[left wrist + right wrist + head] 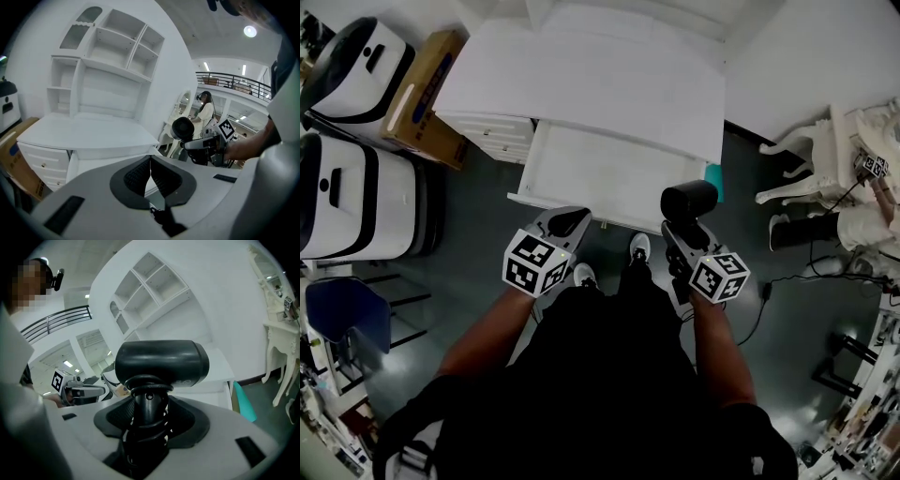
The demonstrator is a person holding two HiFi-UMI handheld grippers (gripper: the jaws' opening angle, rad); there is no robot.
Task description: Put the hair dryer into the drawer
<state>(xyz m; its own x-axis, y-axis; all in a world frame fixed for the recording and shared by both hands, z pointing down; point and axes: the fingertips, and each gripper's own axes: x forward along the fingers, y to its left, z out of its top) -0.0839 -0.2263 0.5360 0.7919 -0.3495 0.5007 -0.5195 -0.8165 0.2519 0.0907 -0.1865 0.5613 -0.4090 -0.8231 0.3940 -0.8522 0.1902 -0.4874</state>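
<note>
A black hair dryer [689, 202] [161, 363] is clamped by its cord-wrapped handle in my right gripper [682, 236] [147, 416], held upright just in front of the open white drawer [609, 173]. The same hair dryer [183, 129] shows to the right in the left gripper view. My left gripper [565, 225] [150, 176] is shut with nothing between its pads, beside the drawer's front left edge. The drawer [112, 161] stands pulled out of a white desk [581, 80] and looks bare inside.
White hutch shelves [112, 61] rise behind the desk. A cardboard box [427, 94] and two white machines [356, 178] stand at the left. A small drawer unit [502, 136] sits under the desk's left. At the right are a white ornate table [825, 159], a teal object [713, 181] and floor cables.
</note>
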